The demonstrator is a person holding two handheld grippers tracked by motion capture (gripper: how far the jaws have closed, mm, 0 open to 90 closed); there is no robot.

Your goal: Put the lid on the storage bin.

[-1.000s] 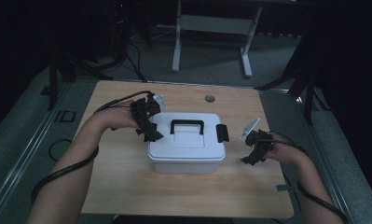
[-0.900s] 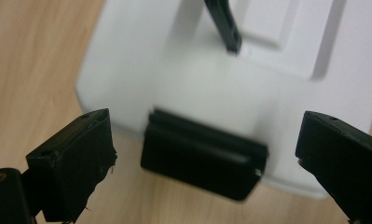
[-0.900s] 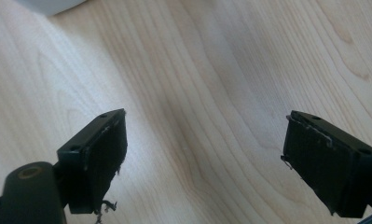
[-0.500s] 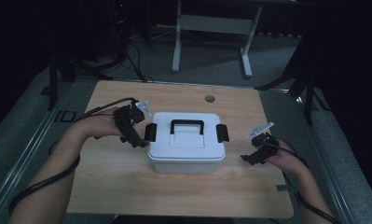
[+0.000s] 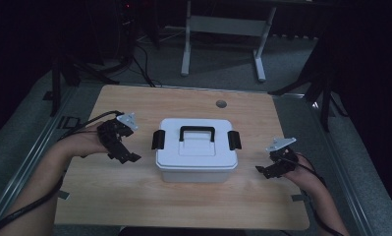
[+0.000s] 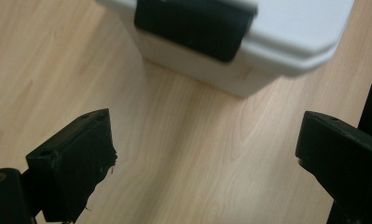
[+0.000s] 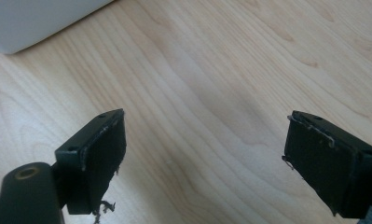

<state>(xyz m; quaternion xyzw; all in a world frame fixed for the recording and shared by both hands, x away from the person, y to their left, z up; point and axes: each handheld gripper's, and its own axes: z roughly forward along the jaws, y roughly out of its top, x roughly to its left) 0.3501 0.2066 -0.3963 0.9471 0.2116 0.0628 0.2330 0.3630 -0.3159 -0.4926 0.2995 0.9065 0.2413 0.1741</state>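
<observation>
Both grippers have been drawn outward: left gripper [image 5: 119, 142] and right gripper [image 5: 277, 164], jaws spread and empty, flank the white box [image 5: 196, 156] at mid-table [image 5: 134, 196], bare wood between.

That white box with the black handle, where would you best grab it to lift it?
By the black handle on the white box, coming straight down from above: it arches over the lid's middle, leaving a gap for one jaw. Both grippers, left and right, stand open beside it.
</observation>
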